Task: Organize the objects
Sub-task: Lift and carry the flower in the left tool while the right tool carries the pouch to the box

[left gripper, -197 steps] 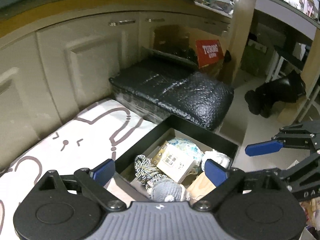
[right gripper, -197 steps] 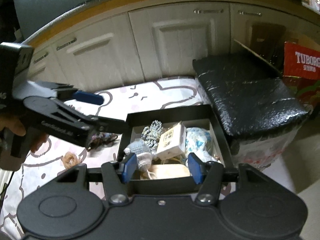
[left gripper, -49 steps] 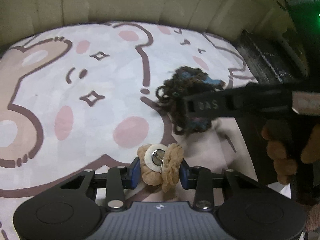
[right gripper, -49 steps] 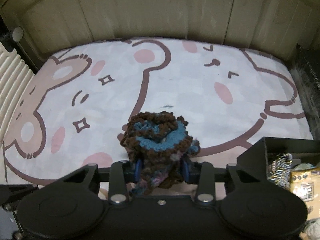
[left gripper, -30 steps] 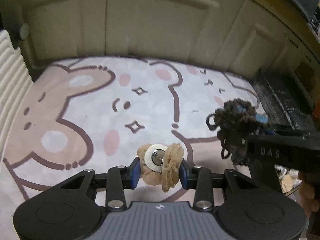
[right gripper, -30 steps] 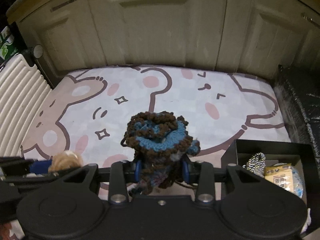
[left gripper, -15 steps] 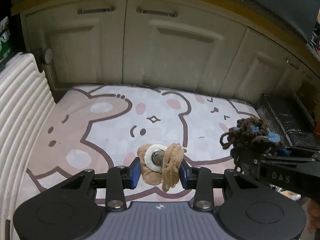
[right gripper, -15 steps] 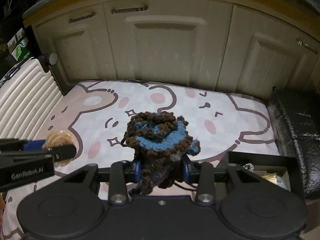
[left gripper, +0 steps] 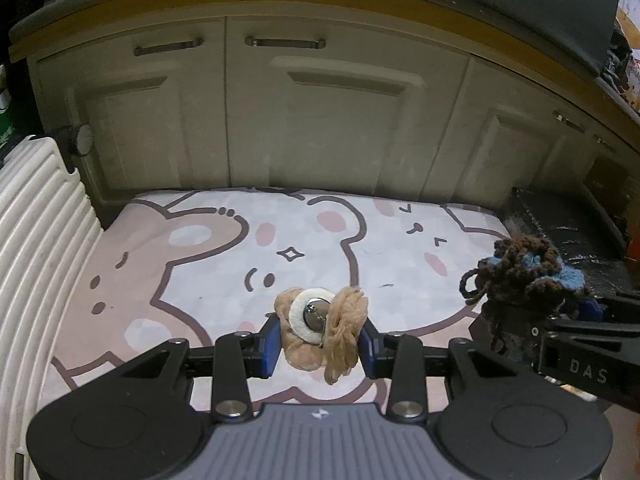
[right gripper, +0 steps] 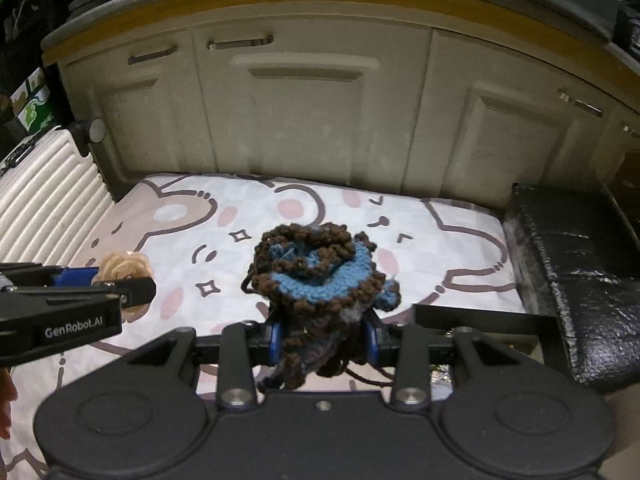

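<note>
two soft fabric pieces pinched and held up over the cartoon-bear mat, one in each gripper

the left gripper (left gripper: 319, 340) has its blue pads pressed on a tan ruffled fabric flower (left gripper: 320, 330) with a white disc and a metal stud at its centre; it hangs above the near edge of the cartoon-bear mat (left gripper: 224, 256); the right gripper (right gripper: 322, 338) squeezes the lower part of a brown-and-blue crocheted piece (right gripper: 316, 270), its loose yarn trailing below the pads; both look light, limp and compressible, unlikely to break, so a hold on the bunched middle seems best; the stud may be slippery, and the yarn loops could snag on a pad; a black open box (right gripper: 480, 322) shows only its rim behind the right gripper, at the mat's right edge beside a black wrapped bundle (right gripper: 576, 272).
</note>
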The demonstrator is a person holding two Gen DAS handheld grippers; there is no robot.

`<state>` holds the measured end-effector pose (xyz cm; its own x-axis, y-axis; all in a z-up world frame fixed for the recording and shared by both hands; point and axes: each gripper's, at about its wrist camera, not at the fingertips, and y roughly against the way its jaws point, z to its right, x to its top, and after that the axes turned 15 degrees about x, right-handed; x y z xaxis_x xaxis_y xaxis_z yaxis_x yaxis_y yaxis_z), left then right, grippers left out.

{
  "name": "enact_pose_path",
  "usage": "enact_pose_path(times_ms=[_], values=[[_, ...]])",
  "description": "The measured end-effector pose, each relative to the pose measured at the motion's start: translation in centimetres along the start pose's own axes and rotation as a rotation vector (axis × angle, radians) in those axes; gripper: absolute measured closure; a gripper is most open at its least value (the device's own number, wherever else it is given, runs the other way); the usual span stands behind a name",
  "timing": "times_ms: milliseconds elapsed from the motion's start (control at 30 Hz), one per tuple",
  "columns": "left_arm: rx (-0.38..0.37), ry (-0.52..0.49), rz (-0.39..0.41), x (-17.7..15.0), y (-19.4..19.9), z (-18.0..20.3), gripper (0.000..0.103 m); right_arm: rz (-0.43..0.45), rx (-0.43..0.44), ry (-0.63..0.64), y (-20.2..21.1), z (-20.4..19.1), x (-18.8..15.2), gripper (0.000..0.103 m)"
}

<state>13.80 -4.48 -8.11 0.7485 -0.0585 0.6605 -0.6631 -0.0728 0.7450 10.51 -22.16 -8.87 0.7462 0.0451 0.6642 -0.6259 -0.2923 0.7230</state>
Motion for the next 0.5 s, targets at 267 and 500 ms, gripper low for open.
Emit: enact_pose_path(times_ms=[267,500], values=[[-0.012,-0.027,0.003,-0.1,-0.1,2.8,0.063,0.025,-0.033,-0.035,1.9,2.7,-0.7,0.064],[-0.042,-0.055,0.017,-0.2,0.3,5.7,0.063,0.057,-0.064,-0.07,4.0,5.5,-1.2,0.064]])
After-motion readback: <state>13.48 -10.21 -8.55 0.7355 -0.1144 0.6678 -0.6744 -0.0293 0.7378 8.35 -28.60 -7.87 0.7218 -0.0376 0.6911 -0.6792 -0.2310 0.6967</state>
